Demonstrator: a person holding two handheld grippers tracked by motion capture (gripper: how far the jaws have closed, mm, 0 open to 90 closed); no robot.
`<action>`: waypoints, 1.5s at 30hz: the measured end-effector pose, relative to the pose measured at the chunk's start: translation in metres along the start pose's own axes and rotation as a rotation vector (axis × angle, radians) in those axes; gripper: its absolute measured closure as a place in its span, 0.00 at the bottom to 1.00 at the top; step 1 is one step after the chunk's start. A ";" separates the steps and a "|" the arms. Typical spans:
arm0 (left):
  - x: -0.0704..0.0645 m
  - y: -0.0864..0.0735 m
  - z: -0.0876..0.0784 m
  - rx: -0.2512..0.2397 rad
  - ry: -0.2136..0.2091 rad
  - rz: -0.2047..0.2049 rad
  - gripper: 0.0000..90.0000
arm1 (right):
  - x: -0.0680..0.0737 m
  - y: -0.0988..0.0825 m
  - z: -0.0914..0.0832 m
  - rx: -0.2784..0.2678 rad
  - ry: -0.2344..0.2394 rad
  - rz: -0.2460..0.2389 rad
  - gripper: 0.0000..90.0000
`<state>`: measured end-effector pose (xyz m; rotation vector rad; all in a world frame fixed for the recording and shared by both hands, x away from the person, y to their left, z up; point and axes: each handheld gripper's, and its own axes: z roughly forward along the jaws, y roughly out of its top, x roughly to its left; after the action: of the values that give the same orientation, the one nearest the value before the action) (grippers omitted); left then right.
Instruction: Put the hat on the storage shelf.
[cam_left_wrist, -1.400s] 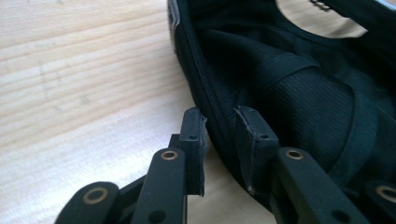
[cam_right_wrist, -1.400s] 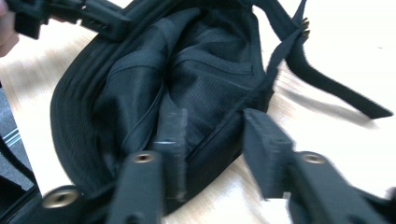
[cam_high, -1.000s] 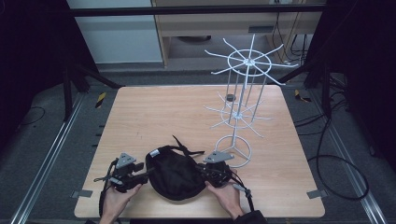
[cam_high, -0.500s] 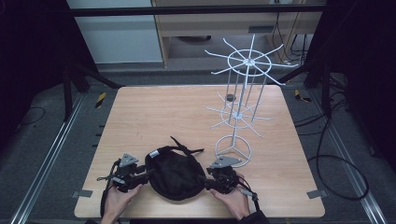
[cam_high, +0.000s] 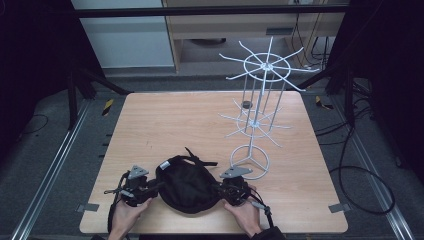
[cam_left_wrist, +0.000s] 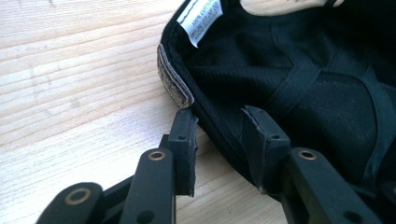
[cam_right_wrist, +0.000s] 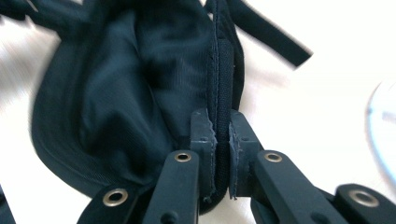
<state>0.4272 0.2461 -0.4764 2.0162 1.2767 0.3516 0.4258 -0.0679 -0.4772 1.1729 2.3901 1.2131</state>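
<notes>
— What was that black cap (cam_high: 186, 184) like to handle, and where did it lie?

— It lay upside down near the front edge of the tabletop (cam_high: 190, 120), between the two hands, with the wire rack (cam_high: 260, 100) standing just beside it to the right. It looked light and soft: thin cloth that sagged and folded, so it would have drooped from any single hold. Only the stitched rim looked firm enough to take.

— Were the tongs on it?

— The right tongs (cam_right_wrist: 222, 128) were clenched on the rim, the band pinched flat between both pads. The left tongs (cam_left_wrist: 223, 133) straddled the opposite rim and had just been closing, but a gap showed; the pads did not yet press the cloth.

— So where was the best hold?

— On that doubled band, I judged, one side each, clear of the rough fastening tab (cam_left_wrist: 173, 84) and the loose strap (cam_right_wrist: 268, 32). Cloth that thin might slip from a shallow bite, so a deeper one seemed wiser.
</notes>
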 end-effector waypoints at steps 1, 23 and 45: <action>-0.001 0.000 0.000 0.001 -0.001 0.000 0.72 | 0.000 0.001 -0.003 -0.024 -0.004 -0.013 0.93; -0.003 0.010 0.010 -0.026 -0.027 -0.020 0.72 | 0.024 0.011 -0.020 -0.241 0.021 -0.187 0.93; -0.044 0.052 -0.025 -0.246 -0.188 -0.014 0.50 | 0.020 0.008 -0.019 -0.238 -0.020 -0.167 0.92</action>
<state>0.4274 0.2052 -0.4164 1.7861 1.0760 0.2901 0.4076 -0.0617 -0.4559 0.8911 2.2040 1.3752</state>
